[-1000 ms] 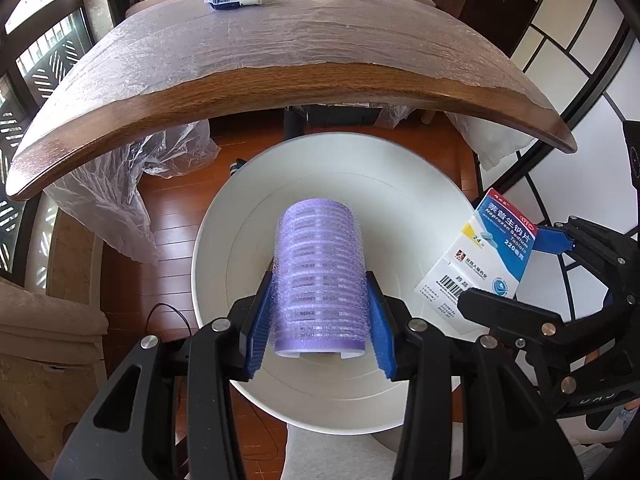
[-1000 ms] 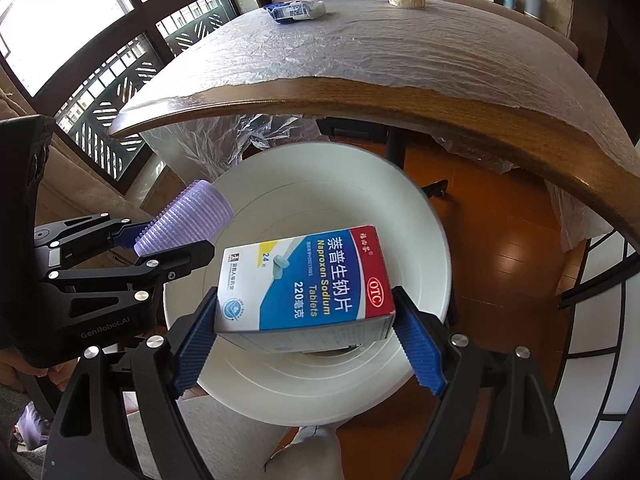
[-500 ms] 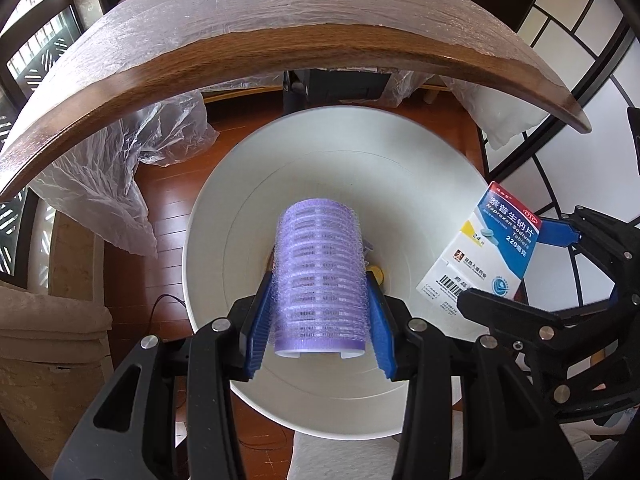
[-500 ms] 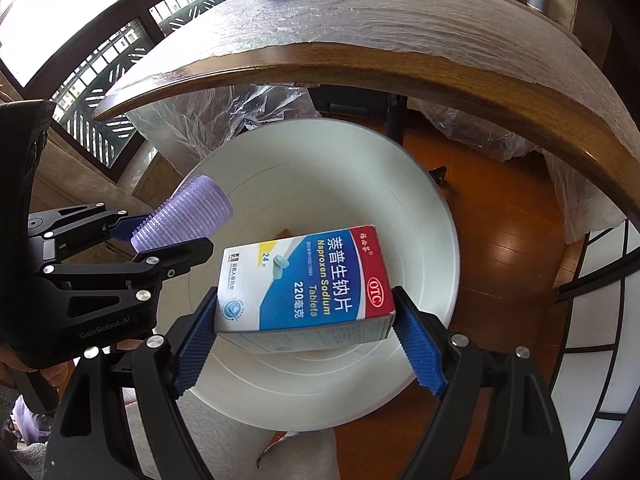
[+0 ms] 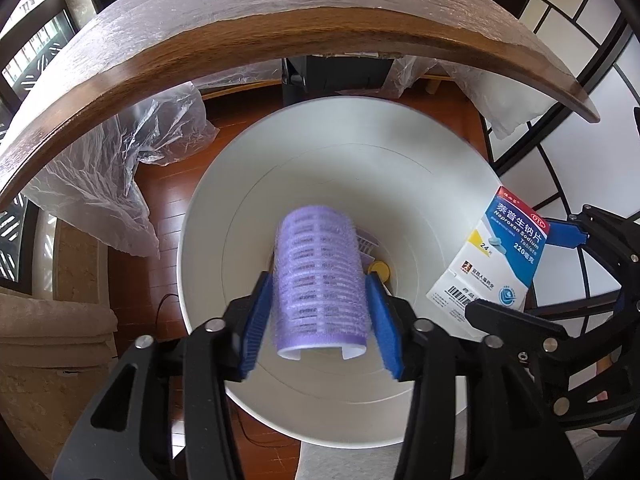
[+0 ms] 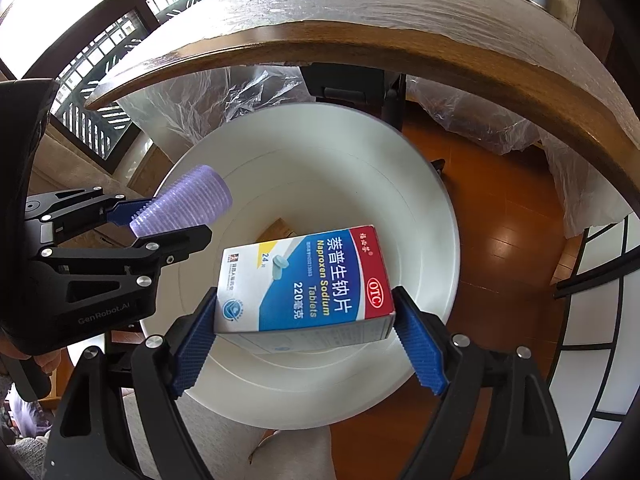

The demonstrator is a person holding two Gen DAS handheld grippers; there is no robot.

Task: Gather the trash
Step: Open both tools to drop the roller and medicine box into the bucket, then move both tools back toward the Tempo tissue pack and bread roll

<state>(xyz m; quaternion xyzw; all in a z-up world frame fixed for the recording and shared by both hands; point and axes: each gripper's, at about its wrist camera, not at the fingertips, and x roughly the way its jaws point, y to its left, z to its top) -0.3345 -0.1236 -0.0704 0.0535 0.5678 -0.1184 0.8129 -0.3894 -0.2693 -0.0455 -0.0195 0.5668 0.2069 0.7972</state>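
Both loads hang over the white bin [image 5: 440,184]. The left gripper [image 5: 320,304] is clamped on a purple hair roller [image 5: 320,276] above the bin's centre; the right gripper [image 6: 306,336] is clamped on a medicine box [image 6: 308,280] nearer the bin's rim. Risk: released there, the box may strike the rim and fall to the floor [image 6: 500,216].

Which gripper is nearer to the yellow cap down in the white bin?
Left. The left gripper holds the purple roller right above the yellow cap; the right gripper sits off at the bin's right rim.
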